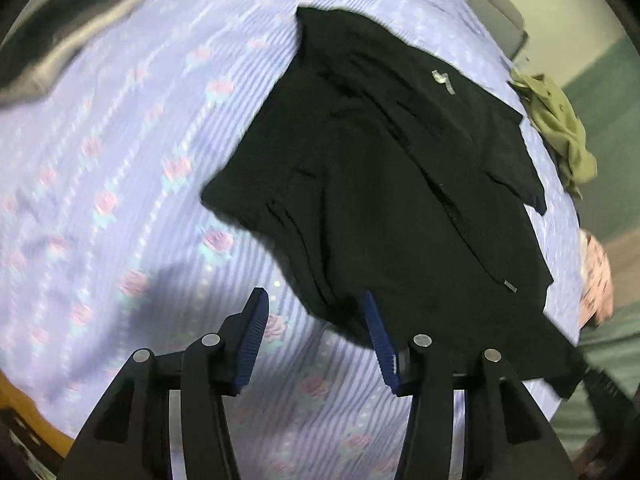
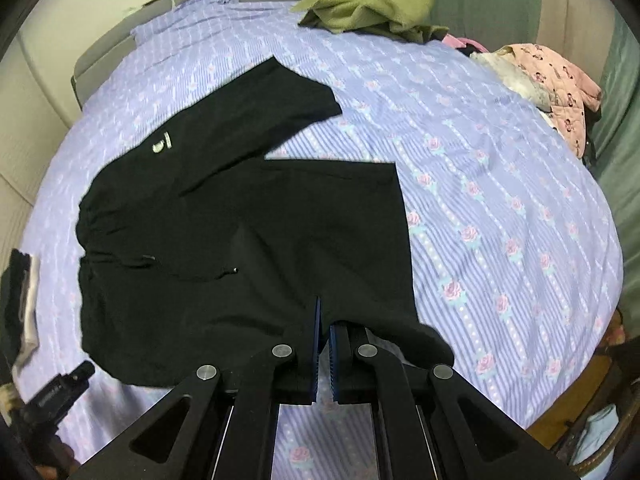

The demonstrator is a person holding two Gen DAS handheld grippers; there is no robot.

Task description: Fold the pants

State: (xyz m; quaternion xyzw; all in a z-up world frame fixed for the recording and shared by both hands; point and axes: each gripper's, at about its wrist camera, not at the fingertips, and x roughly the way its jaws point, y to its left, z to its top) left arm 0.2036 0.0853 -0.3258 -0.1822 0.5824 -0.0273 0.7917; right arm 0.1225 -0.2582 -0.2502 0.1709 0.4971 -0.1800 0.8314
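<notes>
Black pants lie spread on a lilac floral bedsheet, waistband to the left and one leg partly doubled over. They also show in the left wrist view, with a small silver logo. My left gripper is open, its blue pads just at the near edge of the pants, nothing between them. My right gripper is shut on the near hem of a pants leg, which drapes over its fingers.
An olive green garment lies at the far edge of the bed; it also shows in the left wrist view. A pink patterned jacket sits at the right edge. A dark folded garment lies at the left. The left gripper's body shows low left.
</notes>
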